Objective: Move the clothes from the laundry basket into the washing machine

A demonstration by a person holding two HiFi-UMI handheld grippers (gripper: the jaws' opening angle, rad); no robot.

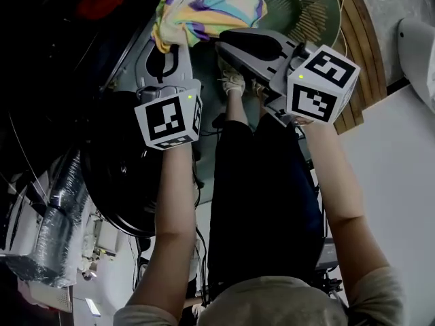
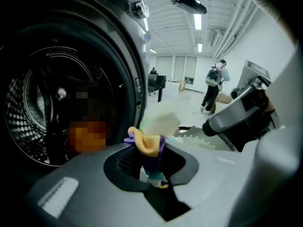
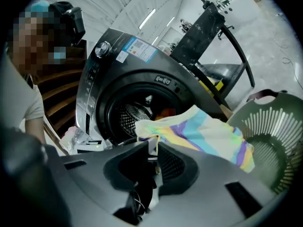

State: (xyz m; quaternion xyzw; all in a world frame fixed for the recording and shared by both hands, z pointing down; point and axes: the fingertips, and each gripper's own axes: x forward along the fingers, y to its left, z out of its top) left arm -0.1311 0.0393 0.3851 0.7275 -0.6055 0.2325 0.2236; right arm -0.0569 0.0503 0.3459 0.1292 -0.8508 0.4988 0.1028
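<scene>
Head view: striped garment (image 1: 207, 9) hung just right of washing machine (image 1: 126, 56) opening; laundry basket (image 1: 309, 12) farther right.
Left gripper view: left hand-held gripper (image 2: 150, 149) pinched garment fold, right of machine.
Right gripper view: right hand-held gripper (image 3: 154, 146) clamped garment edge, before machine's opening.

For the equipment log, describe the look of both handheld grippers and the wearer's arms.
Both the left gripper and right gripper are grey moulded shells with dark recesses round the jaws. Each carries a white cube with black square markers and a small green light: left cube, right cube. The person wears short, light beige sleeves.
</scene>
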